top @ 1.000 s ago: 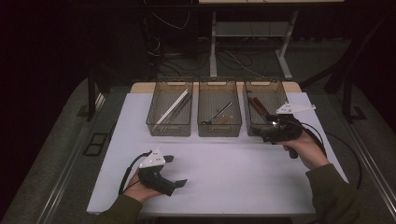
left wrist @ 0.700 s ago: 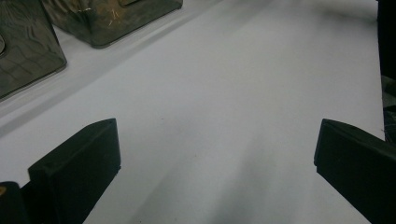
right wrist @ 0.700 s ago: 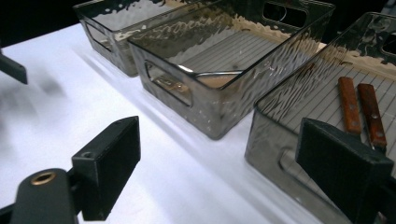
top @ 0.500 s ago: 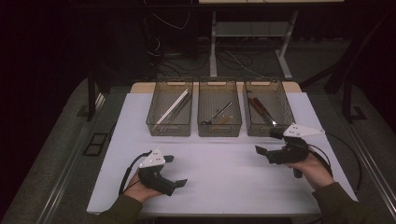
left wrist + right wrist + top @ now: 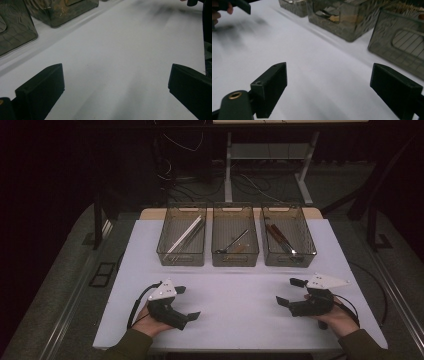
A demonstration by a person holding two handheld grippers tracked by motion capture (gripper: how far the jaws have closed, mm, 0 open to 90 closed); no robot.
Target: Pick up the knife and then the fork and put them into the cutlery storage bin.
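- High view: the left gripper (image 5: 186,303) rests low over the near left of the white table (image 5: 240,285), held in the left hand (image 5: 150,320). Its jaws stand wide apart with nothing between them.
- High view: the right gripper (image 5: 290,292) sits at the near right in the right hand (image 5: 335,315). Its jaws also gape wide and grip nothing.
- The two grippers are well apart, with bare tabletop between them.
- High view alone lays out three clear bins in a row at the far side: the left bin (image 5: 182,240) with long pale sticks, the middle bin (image 5: 235,241) with a metal tool, and the right bin (image 5: 288,237) with dark-handled tools.
- Left gripper view: both black jaws frame bare white surface, with bin walls at the upper left corner and part of the other gripper at the top right edge.
- Right gripper view: the bin walls show close up at the upper right, the contents blurred; the other gripper peeks in at the top left.
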